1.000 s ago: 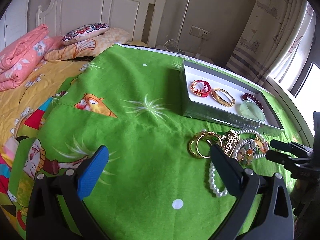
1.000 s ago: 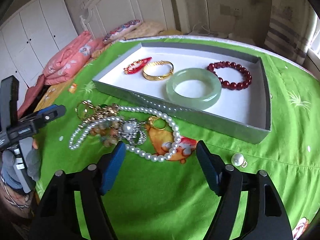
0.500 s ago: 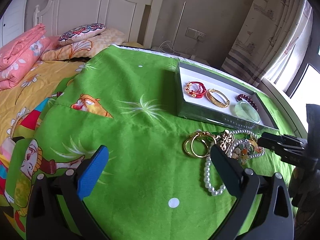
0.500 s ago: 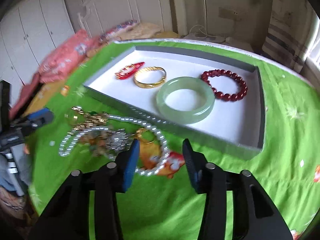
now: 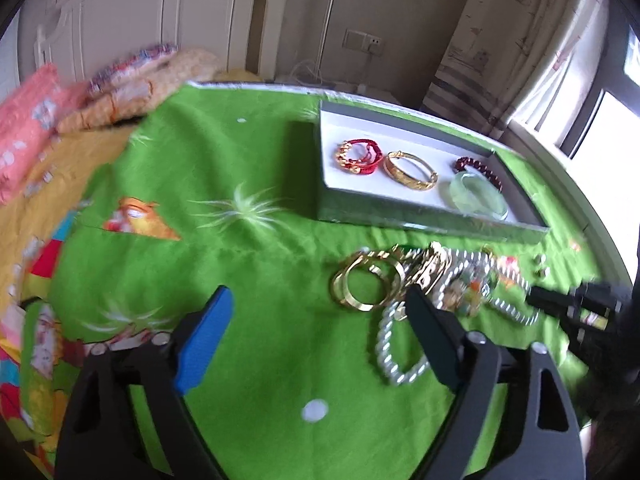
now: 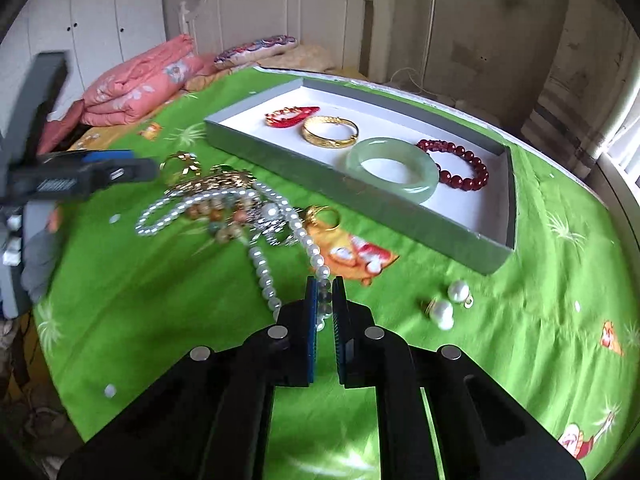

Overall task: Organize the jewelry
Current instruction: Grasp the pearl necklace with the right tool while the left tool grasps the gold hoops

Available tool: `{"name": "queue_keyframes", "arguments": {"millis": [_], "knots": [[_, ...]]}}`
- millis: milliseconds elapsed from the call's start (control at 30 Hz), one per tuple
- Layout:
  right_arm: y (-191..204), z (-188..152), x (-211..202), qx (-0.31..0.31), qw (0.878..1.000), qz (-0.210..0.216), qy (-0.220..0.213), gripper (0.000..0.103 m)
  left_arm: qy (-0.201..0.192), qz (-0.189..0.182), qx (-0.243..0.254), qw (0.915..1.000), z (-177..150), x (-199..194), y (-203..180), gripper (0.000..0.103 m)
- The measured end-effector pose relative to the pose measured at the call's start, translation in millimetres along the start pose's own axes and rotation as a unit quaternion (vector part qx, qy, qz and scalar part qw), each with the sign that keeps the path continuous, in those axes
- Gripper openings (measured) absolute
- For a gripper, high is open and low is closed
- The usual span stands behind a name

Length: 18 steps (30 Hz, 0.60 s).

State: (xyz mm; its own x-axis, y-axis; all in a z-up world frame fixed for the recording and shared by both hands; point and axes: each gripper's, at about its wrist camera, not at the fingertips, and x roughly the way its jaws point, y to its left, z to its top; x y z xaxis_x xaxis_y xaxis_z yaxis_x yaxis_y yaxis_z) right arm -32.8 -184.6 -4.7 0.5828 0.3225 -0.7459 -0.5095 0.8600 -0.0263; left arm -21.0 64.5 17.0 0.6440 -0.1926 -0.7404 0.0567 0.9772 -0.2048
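Closed since a second ago, the right hand-held gripper [image 6: 324, 294] now pinches the pearl necklace [image 6: 264, 268] near the grey tray [image 6: 496, 248]; the left hand-held gripper [image 5: 320, 320] gapes wide.

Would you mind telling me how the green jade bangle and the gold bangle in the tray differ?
The green jade bangle is pale, translucent green with a thick, smooth band; the gold bangle is shiny yellow metal with a thinner, patterned band. The jade one looks larger across and lies nearer the tray's front wall, beside the red bead bracelet; the gold one lies farther back, beside the red cord bracelet. Both lie flat in the tray, untouched.
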Motion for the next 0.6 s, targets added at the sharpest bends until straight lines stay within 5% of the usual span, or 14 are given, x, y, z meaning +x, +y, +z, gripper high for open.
{"name": "queue_keyframes", "arguments": {"millis": [133,200,267,300,600], "knots": [[-1,-8,-9,0.008,1.0,0.01,-0.005,0.01,0.028,-0.001,0.006,0.9996,8,18,-7,0.049],[-5,-10,-12,0.018,1.0,0.011,-0.007,0.01,0.032,0.018,0.03,0.9989,9,24,-14,0.045],[-9,-10,-15,0.03,0.999,0.013,-0.015,0.011,0.035,0.018,0.049,0.998,9,26,-20,0.011],[-12,-9,-18,0.038,0.999,0.016,-0.024,0.012,0.035,0.01,0.056,0.9978,8,27,-21,0.007],[19,34,-9,0.003,0.997,0.066,-0.039,0.012,-0.05,-0.026,-0.004,0.9984,-9,-26,6,0.005]]}}
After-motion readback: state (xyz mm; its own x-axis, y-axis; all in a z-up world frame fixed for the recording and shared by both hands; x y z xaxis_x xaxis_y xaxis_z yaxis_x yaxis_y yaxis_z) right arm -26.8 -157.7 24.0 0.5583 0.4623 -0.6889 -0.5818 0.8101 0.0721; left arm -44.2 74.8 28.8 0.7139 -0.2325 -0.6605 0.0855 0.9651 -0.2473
